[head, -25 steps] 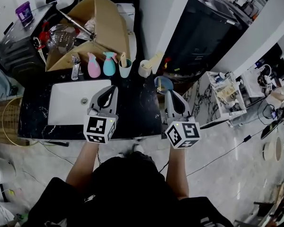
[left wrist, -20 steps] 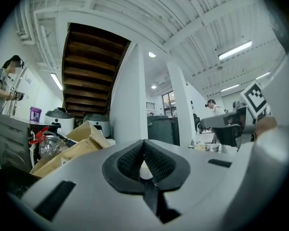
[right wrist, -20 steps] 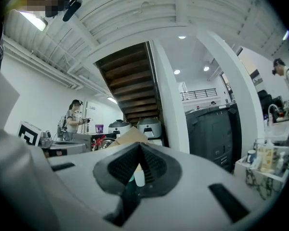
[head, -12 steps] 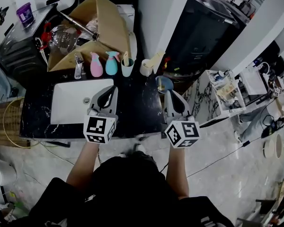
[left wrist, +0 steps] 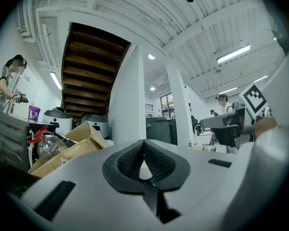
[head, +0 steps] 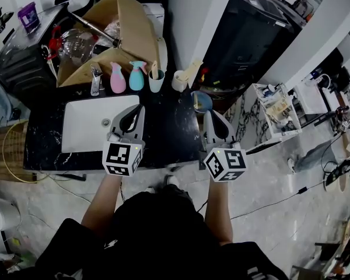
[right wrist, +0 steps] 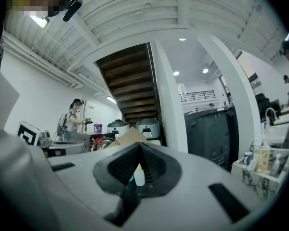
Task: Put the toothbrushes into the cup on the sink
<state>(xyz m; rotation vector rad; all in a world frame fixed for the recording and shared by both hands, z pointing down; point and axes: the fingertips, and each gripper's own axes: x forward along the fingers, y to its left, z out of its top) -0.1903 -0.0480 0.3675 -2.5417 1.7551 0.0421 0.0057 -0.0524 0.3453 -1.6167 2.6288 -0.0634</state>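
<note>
The sink [head: 84, 127] and black counter [head: 169, 130] are viewed from steeply above by the head camera. The 2 gripper views are taken low and level, from close behind each pair of jaws, toward the room beyond the counter. The cardboard box [head: 128, 28] is shared by all 3 views.

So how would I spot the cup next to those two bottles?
Find the white sink basin in the black counter. Behind it stand a pink bottle and a teal bottle. The cup is next on their right: pale green, while its other neighbour is a white cup.
</note>
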